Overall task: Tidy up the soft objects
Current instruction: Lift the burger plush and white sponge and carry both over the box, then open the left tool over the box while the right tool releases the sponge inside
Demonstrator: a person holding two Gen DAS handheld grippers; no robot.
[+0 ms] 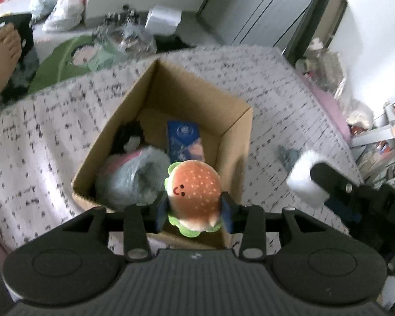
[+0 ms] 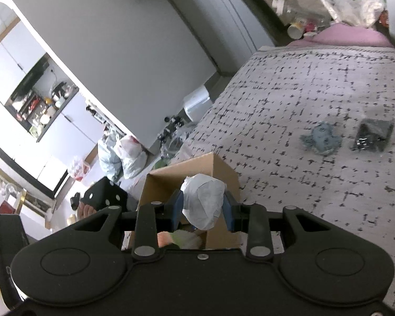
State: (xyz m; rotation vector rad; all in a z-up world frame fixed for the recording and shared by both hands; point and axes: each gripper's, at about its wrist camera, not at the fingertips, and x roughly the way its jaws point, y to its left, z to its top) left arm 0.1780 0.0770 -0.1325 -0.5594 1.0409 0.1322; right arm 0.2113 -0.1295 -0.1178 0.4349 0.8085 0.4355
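Left tool (image 1: 194,206): clenched on a plush burger (image 1: 194,194), its blue pads pressing the toy's two sides; the smiling face on the bun looks back toward the camera.
Burger's place: between the left tool's fingers, above the near edge of the cardboard box (image 1: 237,121).
Box: open-topped, on the bed's patterned cover (image 1: 39,137), just ahead of and below the left tool.
Box contents: a fluffy grey plush (image 1: 134,176) nearest the left tool, a black-and-white soft toy (image 1: 130,138) behind it, and a blue carton (image 1: 185,142) standing toward the box's far side.
Right tool (image 2: 202,205): grasping a white soft bundle (image 2: 202,201), squeezed between its blue pads.
Bundle's place: held just over the box's near edge, seen from the right wrist; from the left wrist it shows to the right of the left tool, beyond the box wall.
Still on the bed: a small blue-grey plush (image 2: 321,137) and a dark packet (image 2: 374,134) side by side, well ahead of the right tool and to its right.
Person: a bare foot (image 1: 5,50) far left of the left tool, off the bed.
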